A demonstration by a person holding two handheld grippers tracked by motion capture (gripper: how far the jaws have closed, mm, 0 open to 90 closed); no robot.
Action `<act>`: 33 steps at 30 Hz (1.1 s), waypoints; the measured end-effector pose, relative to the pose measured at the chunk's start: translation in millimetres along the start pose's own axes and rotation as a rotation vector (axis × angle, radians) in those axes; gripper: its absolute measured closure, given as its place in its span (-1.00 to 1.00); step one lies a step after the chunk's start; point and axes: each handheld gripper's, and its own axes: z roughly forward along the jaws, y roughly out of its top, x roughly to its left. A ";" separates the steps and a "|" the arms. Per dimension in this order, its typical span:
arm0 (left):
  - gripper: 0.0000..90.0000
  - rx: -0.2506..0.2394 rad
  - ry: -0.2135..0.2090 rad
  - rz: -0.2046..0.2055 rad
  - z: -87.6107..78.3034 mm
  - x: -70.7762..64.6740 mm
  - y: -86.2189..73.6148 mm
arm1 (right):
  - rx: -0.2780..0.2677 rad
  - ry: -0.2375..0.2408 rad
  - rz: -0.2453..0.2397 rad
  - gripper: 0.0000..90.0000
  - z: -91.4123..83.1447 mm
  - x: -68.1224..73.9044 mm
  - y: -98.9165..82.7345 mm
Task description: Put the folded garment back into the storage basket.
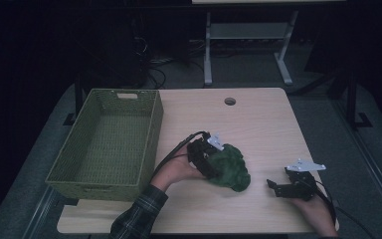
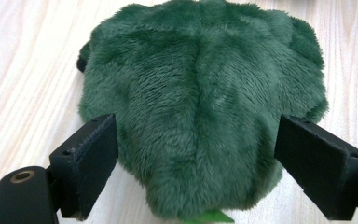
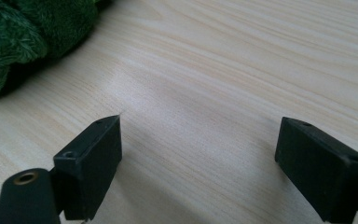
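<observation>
Left tongs (image 2: 196, 154) spread around my green plush toy (image 2: 200, 102), lying midway along the surface's (image 1: 258, 119) near edge; right tongs (image 3: 200, 163) spread, idle near the right corner.

The toy (image 2: 200, 107) is shaggy green plush. The table (image 3: 242, 70) is pale, smooth, matt wood grain. The basket (image 1: 107, 144) is olive woven wicker. Both grippers' pads (image 3: 91, 163) look matt black.

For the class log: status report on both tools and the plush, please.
Left tool open, jaws astride green plush, not clamped. Right tool open over bare table. Basket at left, path looks free.
</observation>
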 end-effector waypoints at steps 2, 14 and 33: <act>-0.72 0.011 -0.009 0.013 3.8 1.3 -0.7 | 0.000 0.000 0.000 -0.68 0.0 0.0 0.0; -0.72 0.079 -0.047 -0.006 33.6 6.0 -2.2 | -0.001 -0.002 0.000 -0.67 -0.1 -0.2 0.0; -0.39 0.137 -0.021 0.023 40.8 -2.3 -1.0 | -0.001 -0.003 0.003 -0.67 0.1 0.0 0.1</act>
